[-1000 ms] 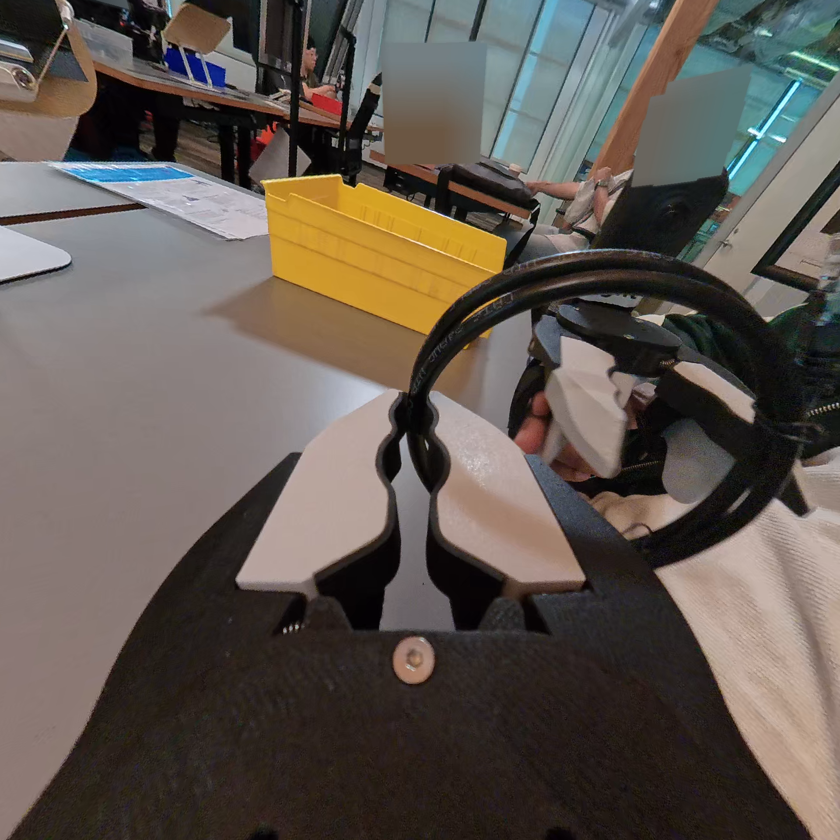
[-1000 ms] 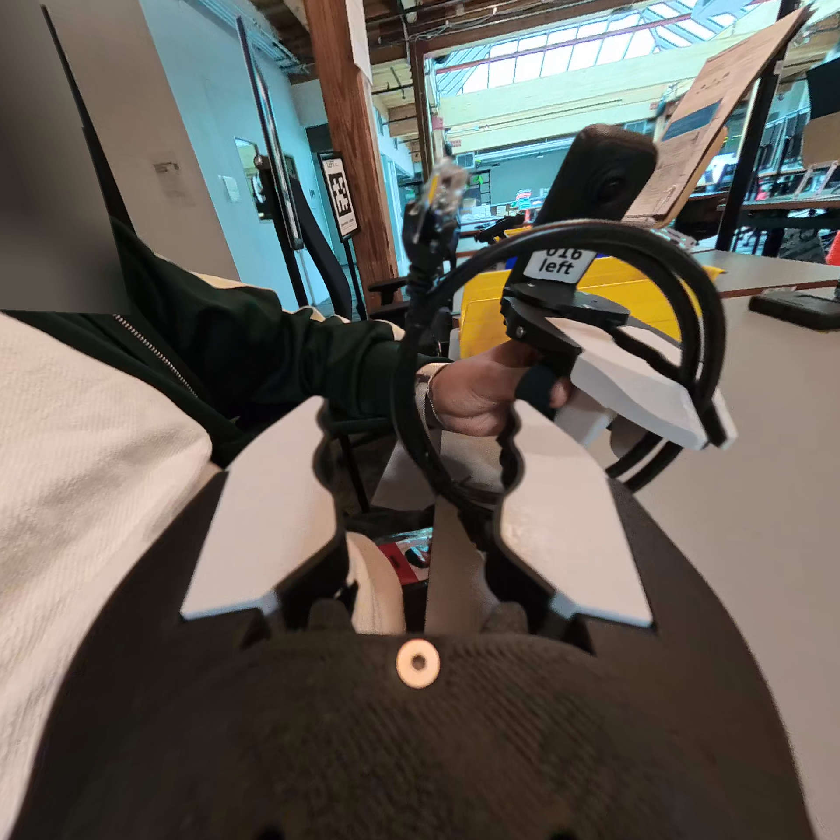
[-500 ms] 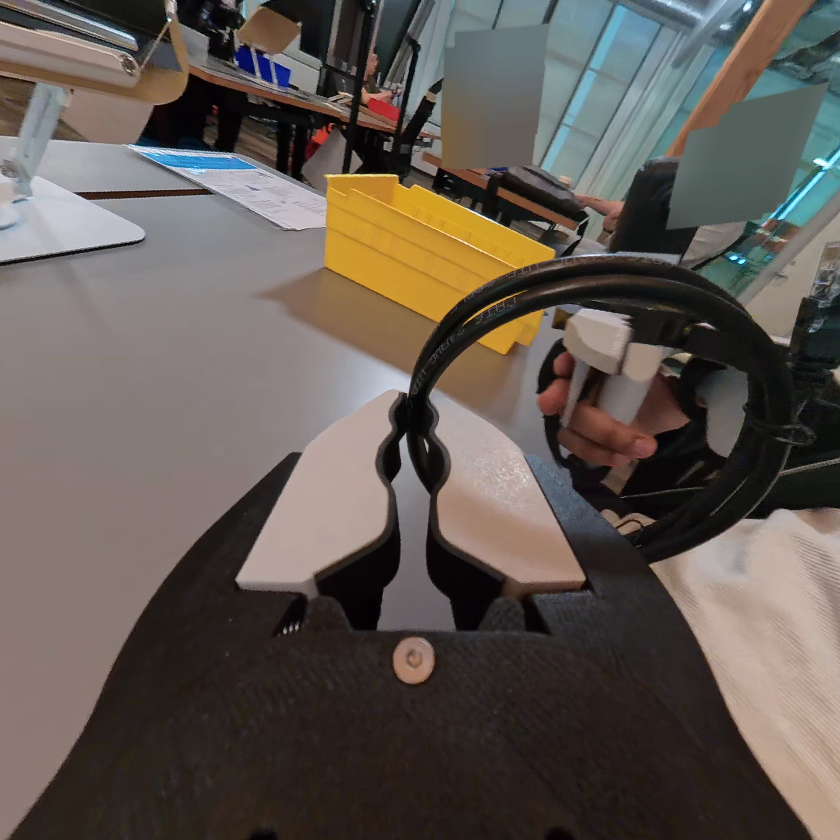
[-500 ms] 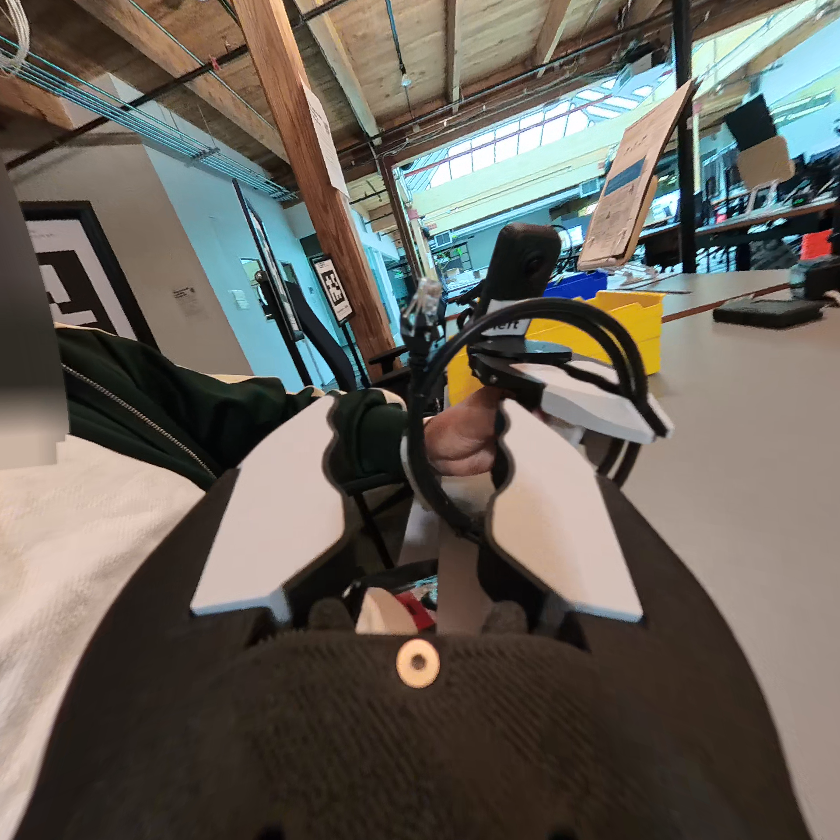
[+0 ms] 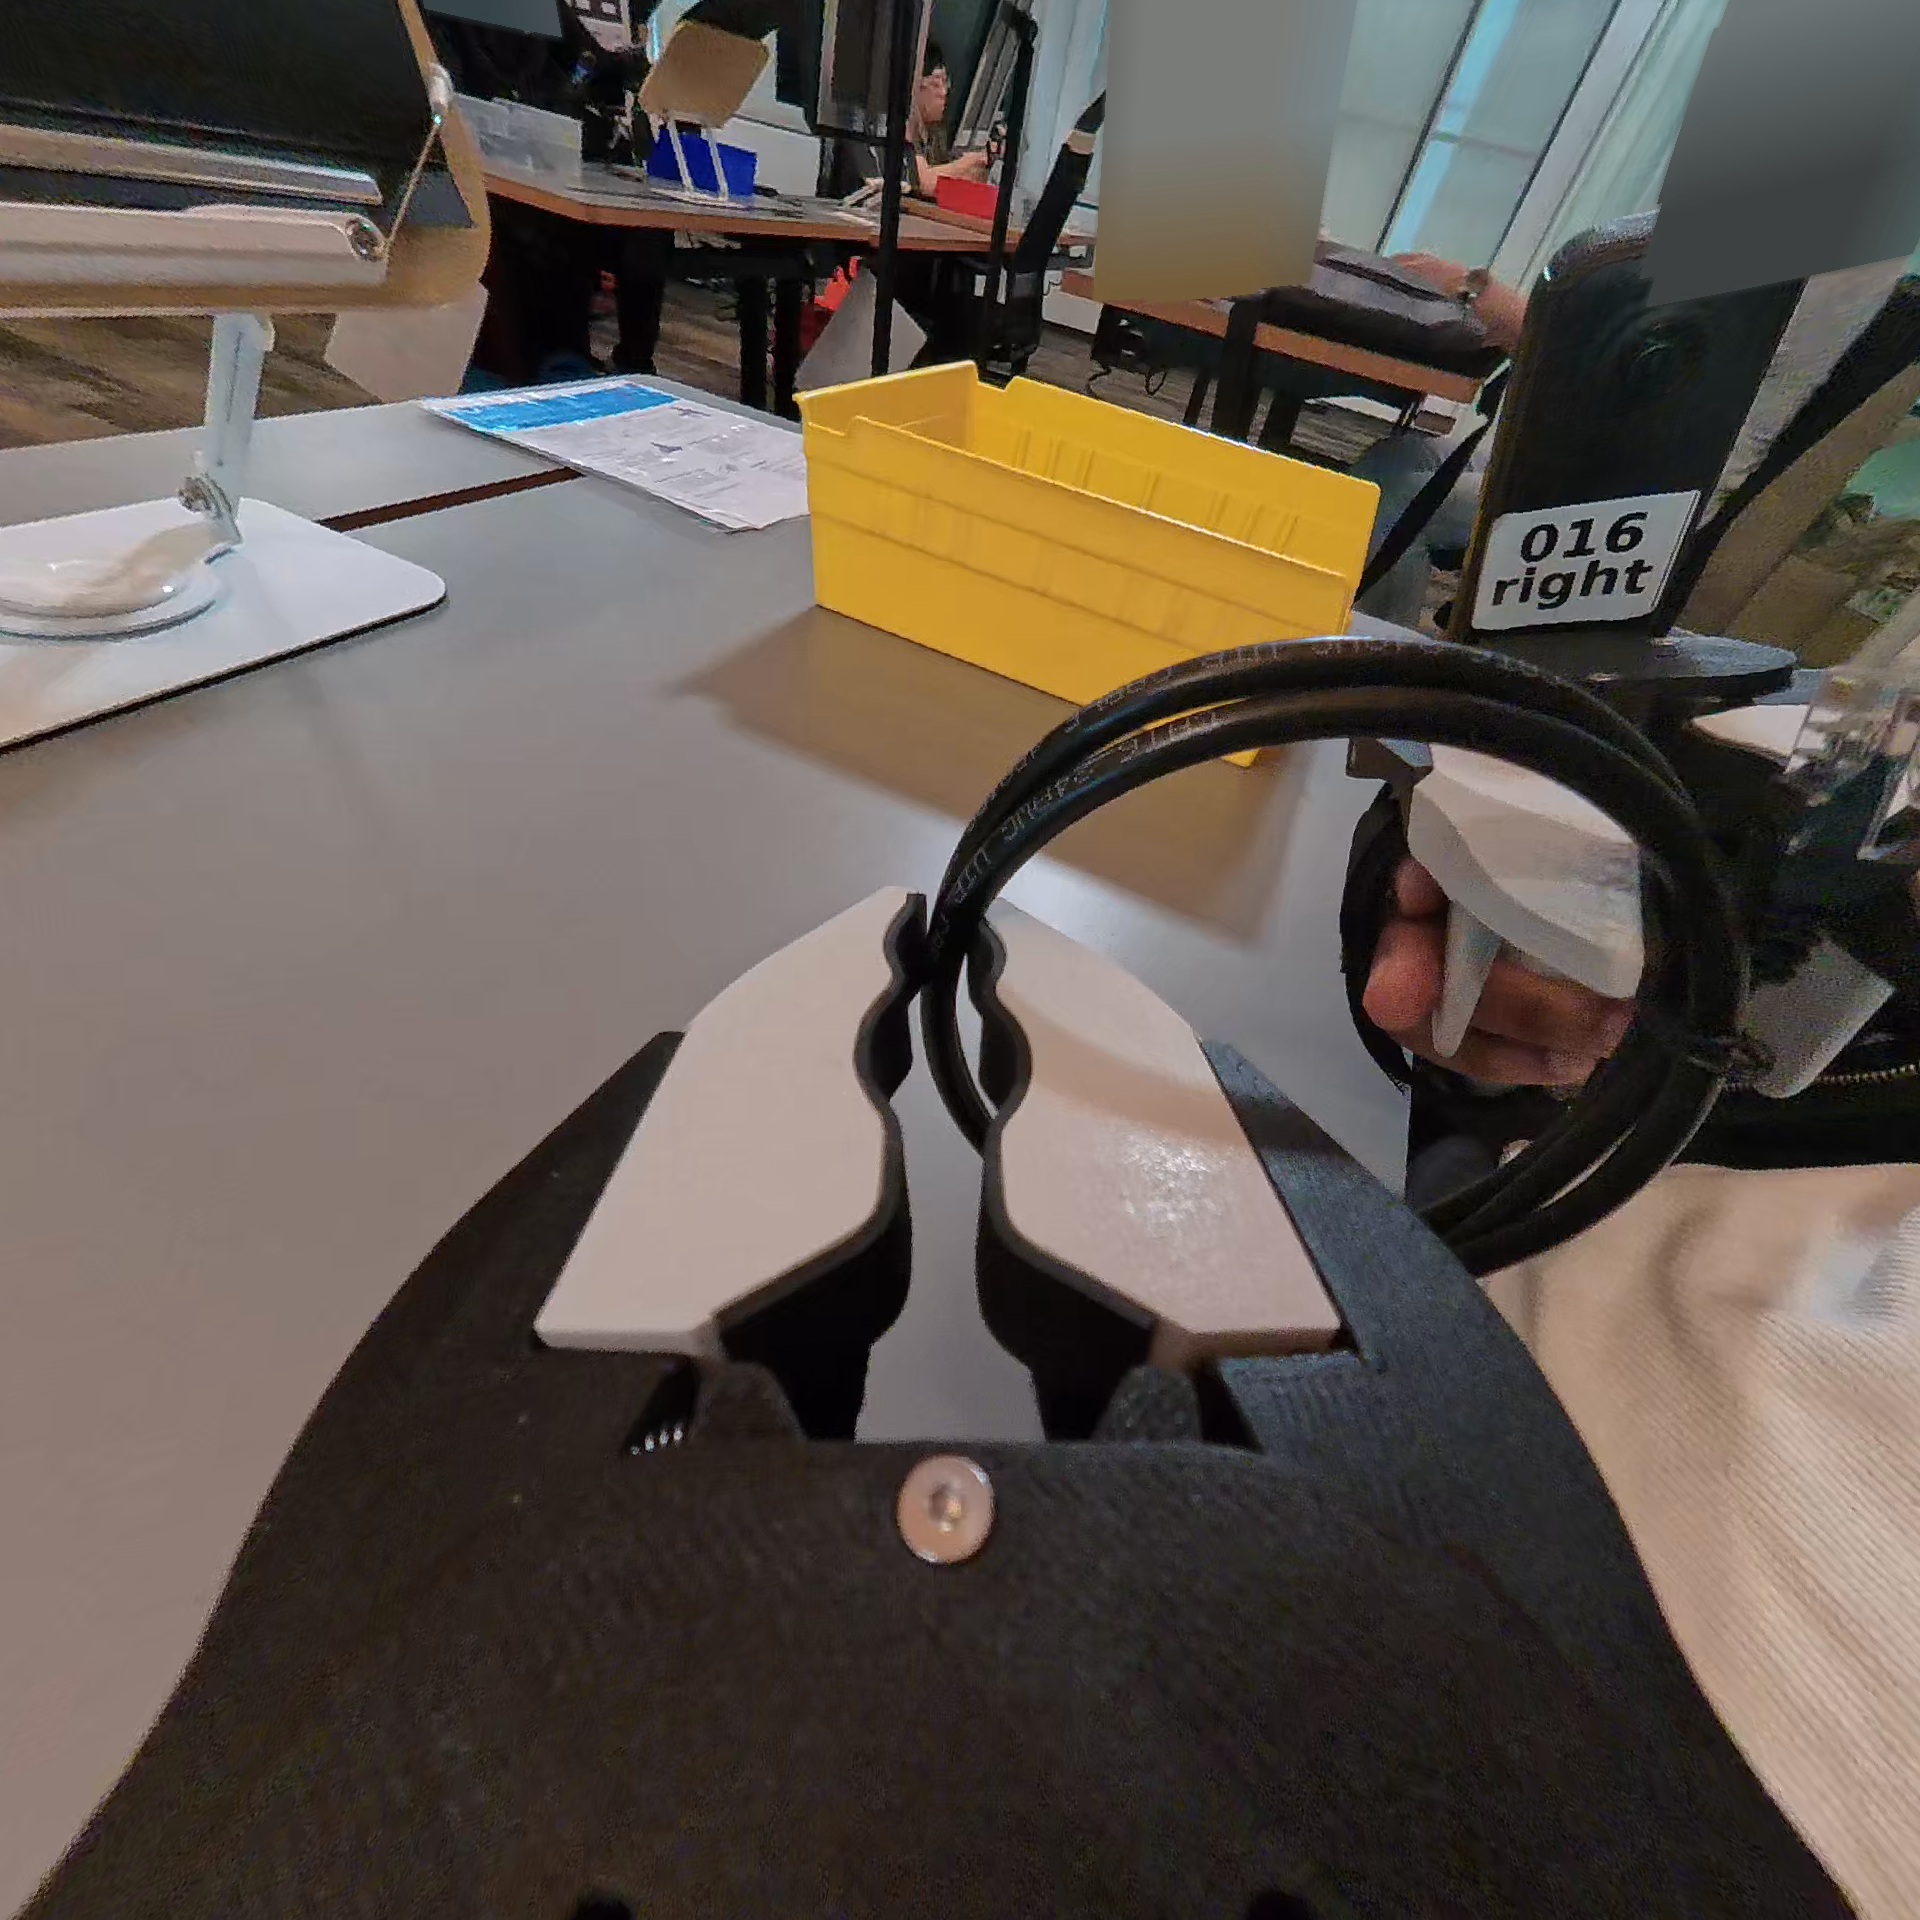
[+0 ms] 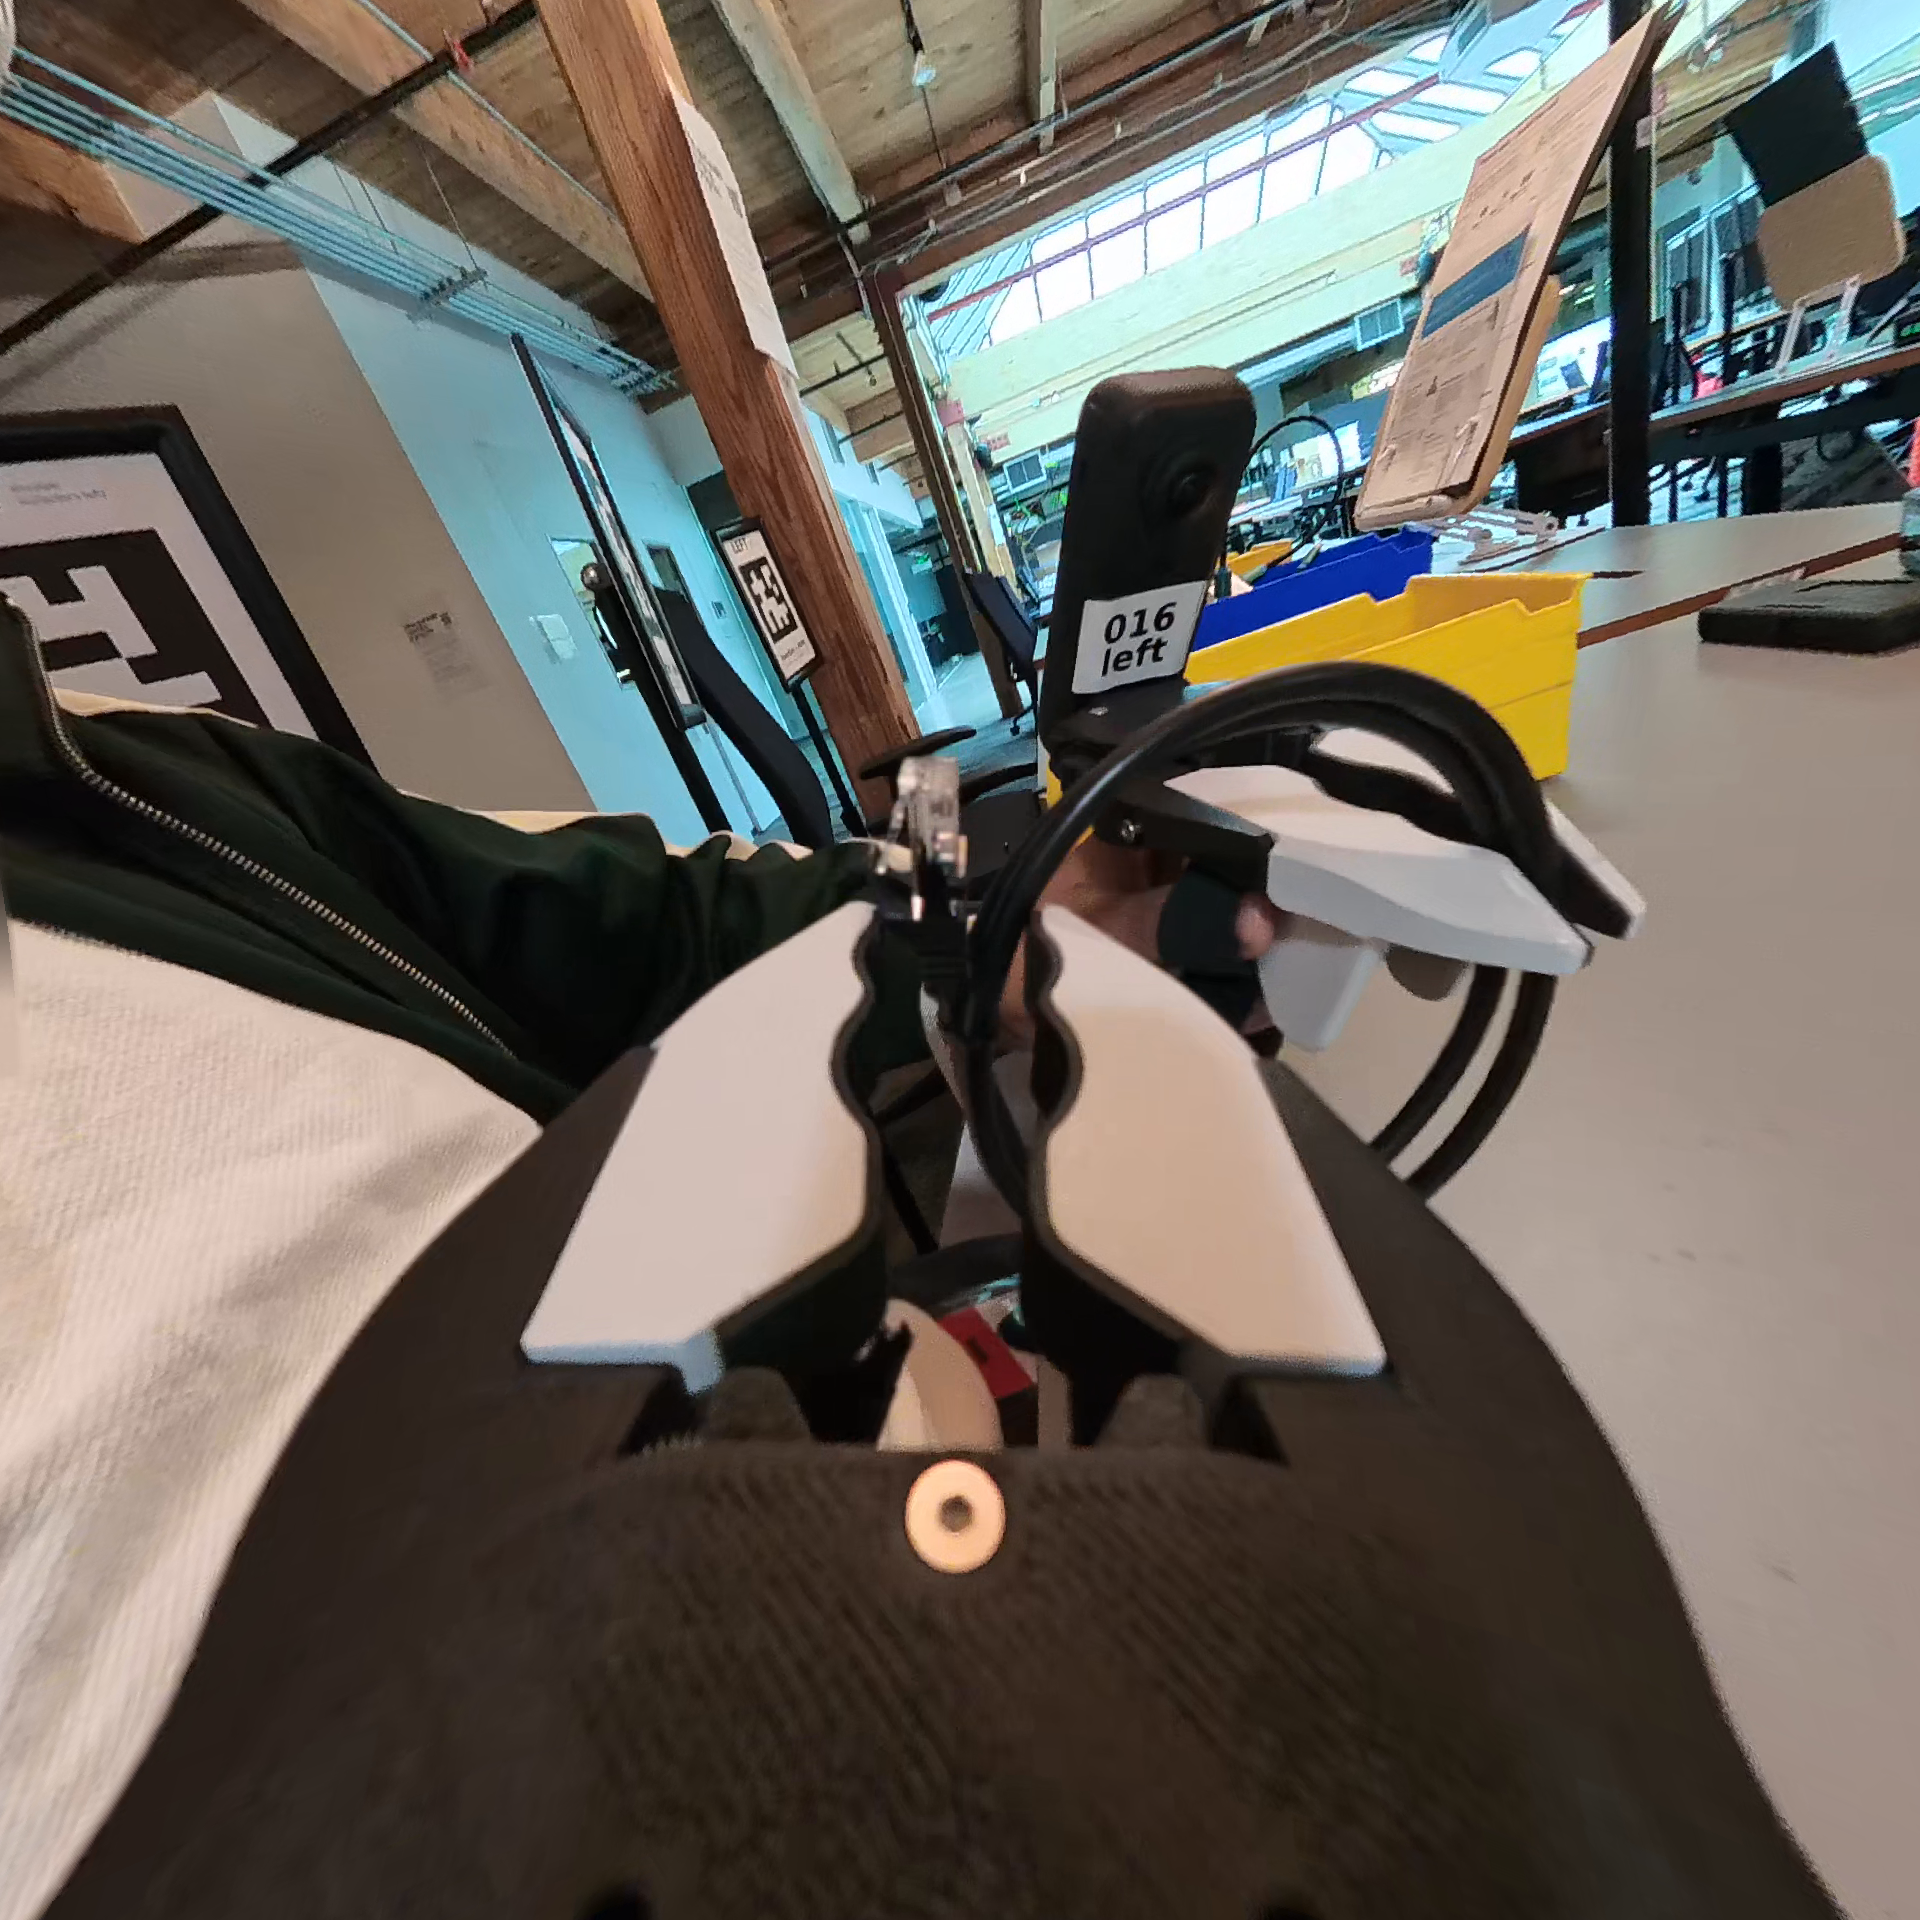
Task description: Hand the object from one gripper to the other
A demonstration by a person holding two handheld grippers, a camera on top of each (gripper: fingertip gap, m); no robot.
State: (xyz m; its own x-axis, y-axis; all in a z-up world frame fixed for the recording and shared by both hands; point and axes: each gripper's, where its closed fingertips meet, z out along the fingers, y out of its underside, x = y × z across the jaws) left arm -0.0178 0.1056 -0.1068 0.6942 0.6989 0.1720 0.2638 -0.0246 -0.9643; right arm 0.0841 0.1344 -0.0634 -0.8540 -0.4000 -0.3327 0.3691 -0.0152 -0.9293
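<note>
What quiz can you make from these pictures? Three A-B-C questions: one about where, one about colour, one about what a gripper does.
1. Where is the yellow bin? A) on the table B) on the floor C) on a chair
2. What colour is the coiled cable? A) red B) black C) white
3. What is the left gripper doing? A) lying empty B) pinching the cable C) holding paper
Answers: 1 A, it rests on the table; 2 B, its loops are black; 3 B, it clamps a strand.

black cable [image 5: 1340,686], yellow bin [image 5: 1081,551], grey table [image 5: 416,831]
</note>
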